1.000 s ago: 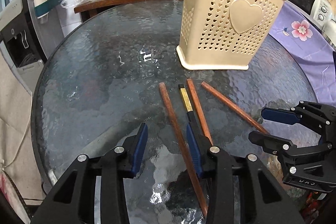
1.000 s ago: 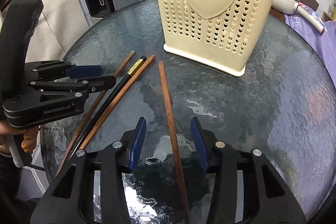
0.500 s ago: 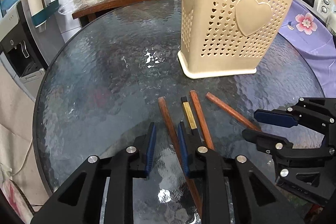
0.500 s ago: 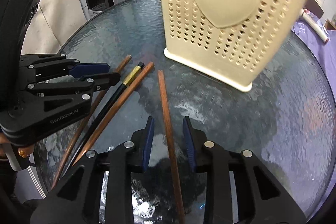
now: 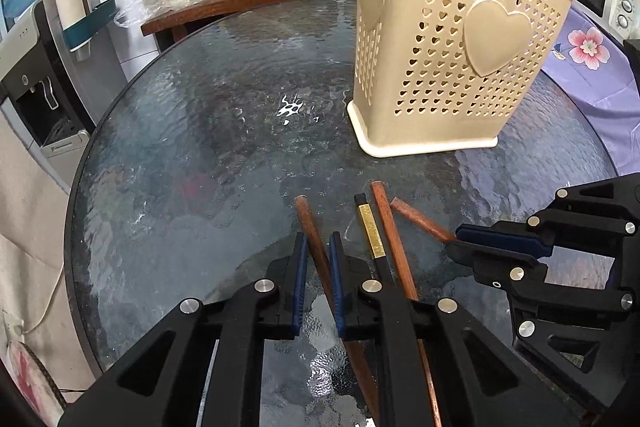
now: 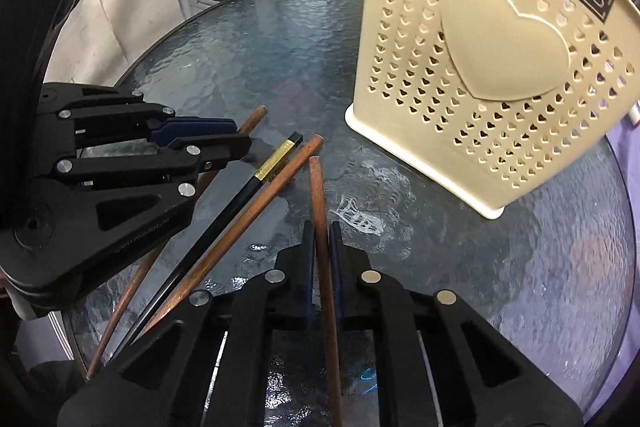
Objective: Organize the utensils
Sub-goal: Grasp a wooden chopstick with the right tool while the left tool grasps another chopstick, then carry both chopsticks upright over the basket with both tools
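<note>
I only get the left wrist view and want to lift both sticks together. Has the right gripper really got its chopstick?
Observer: Yes. In the right wrist view the right gripper is shut on the rightmost chopstick, with a pad on each side.
Operator: Is that stick free of the others?
Observer: At the grip, yes. Its far end lies close beside the tip of the middle brown chopstick; I cannot tell whether they touch.
Operator: And my left gripper from the side?
Observer: The left gripper is shut, and the leftmost chopstick pokes out past its fingertips.
</note>
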Demonstrator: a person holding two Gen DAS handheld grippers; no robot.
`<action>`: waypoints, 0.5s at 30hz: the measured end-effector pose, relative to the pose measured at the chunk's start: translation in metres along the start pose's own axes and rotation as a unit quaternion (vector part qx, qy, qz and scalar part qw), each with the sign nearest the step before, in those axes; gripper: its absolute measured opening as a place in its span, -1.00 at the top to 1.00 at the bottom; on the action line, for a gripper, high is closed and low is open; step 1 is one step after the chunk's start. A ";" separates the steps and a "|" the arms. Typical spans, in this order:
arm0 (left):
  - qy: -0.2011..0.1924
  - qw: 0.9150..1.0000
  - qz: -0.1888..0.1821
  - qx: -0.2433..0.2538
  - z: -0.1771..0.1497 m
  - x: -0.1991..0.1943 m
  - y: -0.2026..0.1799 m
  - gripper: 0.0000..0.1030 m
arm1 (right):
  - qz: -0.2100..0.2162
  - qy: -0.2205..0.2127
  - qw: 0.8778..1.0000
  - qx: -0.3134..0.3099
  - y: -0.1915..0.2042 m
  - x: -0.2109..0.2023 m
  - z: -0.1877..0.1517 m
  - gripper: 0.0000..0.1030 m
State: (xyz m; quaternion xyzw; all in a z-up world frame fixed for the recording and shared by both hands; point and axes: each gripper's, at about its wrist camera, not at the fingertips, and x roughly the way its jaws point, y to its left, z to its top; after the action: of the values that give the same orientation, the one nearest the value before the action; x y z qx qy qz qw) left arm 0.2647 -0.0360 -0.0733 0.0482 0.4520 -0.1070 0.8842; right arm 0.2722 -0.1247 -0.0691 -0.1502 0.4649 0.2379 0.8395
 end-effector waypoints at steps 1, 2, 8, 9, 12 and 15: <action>0.000 1.000 0.000 -0.001 0.000 0.000 0.000 0.79 | 0.001 -0.001 1.000 0.001 0.000 0.000 0.001 0.85; -0.001 1.000 0.001 -0.001 -0.001 0.000 0.000 0.80 | 0.001 -0.002 1.000 0.001 0.001 0.001 0.001 0.85; -0.004 1.000 0.001 -0.012 0.001 0.001 0.003 0.81 | -0.001 -0.021 1.000 0.016 -0.008 -0.006 -0.012 0.85; -0.004 1.000 0.000 -0.013 0.001 0.001 0.004 0.81 | 0.001 -0.027 0.999 0.019 -0.011 -0.011 -0.016 0.85; -0.005 1.000 -0.005 -0.021 0.001 0.001 0.007 0.82 | 0.004 -0.044 0.999 0.031 -0.017 -0.020 -0.017 0.85; -0.014 0.999 -0.008 -0.030 0.002 -0.003 0.012 0.82 | 0.010 -0.067 0.997 0.034 -0.020 -0.033 -0.020 0.86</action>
State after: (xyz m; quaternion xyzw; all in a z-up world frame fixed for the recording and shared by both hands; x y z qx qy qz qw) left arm 0.2676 -0.0239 -0.0693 0.0171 0.4427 -0.1010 0.8908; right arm 0.2539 -0.1597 -0.0503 -0.1006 0.4173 0.2403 0.8706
